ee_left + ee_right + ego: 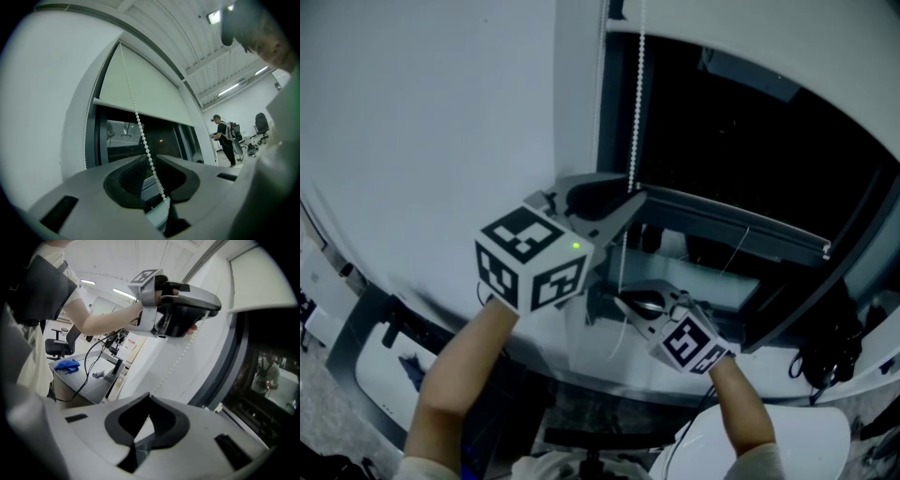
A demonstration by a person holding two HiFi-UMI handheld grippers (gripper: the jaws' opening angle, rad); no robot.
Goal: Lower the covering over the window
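R gripper [149, 395] jaws pinched shut on bead chain [183, 355] to haul blind [140, 89] down. L gripper [151, 160] jaws spread round chain higher up, prob staged for regrip.

White wall [422, 112] fills upper left of head view; window [750, 141], dark glass in dark frame, upper right. Left gripper view: ribbed ceiling [187, 33] w/ strip lights [229, 89] upper right, office chair [261, 125] at right edge. Right gripper view: grey desk [75, 378] w/ cables, lower left.
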